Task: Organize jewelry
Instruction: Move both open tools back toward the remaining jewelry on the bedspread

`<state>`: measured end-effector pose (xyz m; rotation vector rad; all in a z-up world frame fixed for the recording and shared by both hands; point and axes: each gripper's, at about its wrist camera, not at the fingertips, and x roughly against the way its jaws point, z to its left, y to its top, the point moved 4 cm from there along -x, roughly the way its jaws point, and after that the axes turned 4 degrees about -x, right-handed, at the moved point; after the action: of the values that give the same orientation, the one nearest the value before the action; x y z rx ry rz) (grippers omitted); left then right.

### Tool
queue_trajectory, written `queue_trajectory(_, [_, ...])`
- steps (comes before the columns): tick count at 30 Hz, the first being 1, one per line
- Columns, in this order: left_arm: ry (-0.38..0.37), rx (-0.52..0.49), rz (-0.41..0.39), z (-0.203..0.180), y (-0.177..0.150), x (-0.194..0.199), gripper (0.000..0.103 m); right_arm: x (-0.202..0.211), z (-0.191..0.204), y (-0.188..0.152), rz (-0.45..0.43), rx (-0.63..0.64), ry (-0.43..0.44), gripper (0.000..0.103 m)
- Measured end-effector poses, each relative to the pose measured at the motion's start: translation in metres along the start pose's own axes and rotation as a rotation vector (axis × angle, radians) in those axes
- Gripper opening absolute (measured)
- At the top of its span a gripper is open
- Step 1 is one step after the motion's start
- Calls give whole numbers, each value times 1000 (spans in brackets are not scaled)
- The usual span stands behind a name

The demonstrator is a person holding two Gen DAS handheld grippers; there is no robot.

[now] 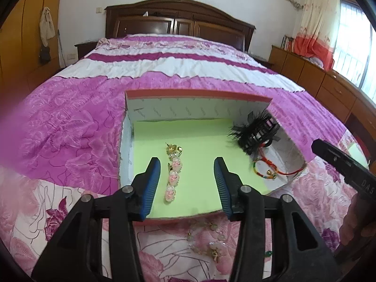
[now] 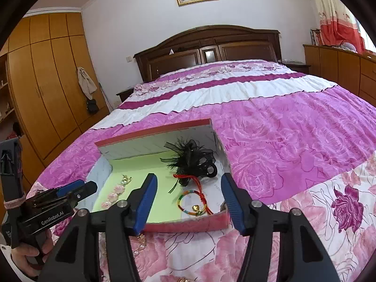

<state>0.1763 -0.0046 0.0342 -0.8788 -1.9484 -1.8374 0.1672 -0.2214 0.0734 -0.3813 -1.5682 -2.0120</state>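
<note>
An open box [image 1: 199, 97] with red outer walls and a light green floor is set on the bed [image 1: 70, 117], on the pink floral bedspread.

Left wrist view, read left to right: the left gripper [image 1: 187, 185] is held above the near edge of the box with its blue-padded fingers [image 1: 150, 188] spread apart; nothing is gripped. Between the fingers, closer to the left one, a strand of pink flower beads [image 1: 174, 178] with a gold end lies on the green floor, running from 6 o'clock toward 12 o'clock. At about 2 o'clock from the strand, a black feathered hair clip [image 1: 255, 132] is seated in the far right corner of the box. A multicoloured cord bracelet [image 1: 270, 168] with red string lies at about 5 o'clock from the clip, against the right wall. On the bedspread just outside the near wall, a pale beaded piece [image 1: 209, 239] is located.

Right wrist view: the right gripper [image 2: 189, 203] is positioned over the near right part of the box, fingers [image 2: 145, 202] apart and empty. The bracelet lies between them, untouched. The hand [image 2: 28, 256] holding the left gripper is visible at 8 o'clock.
</note>
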Motion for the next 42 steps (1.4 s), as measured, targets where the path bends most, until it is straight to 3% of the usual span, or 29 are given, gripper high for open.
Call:
queue_trajectory(10, [-8, 4, -71, -7, -1, 38, 42, 41, 13, -7, -48, 11, 24, 64])
queue_trajectory(23, [-16, -28, -92, -14, -14, 68, 43, 81, 20, -27, -69, 30, 23, 67])
queue_trajectory(34, [-40, -47, -15, -22, -36, 69, 44, 99, 10, -47, -35, 13, 3, 67])
queue_trajectory(42, [-56, -70, 65, -29, -57, 63, 44, 100, 0, -72, 36, -9, -24, 68])
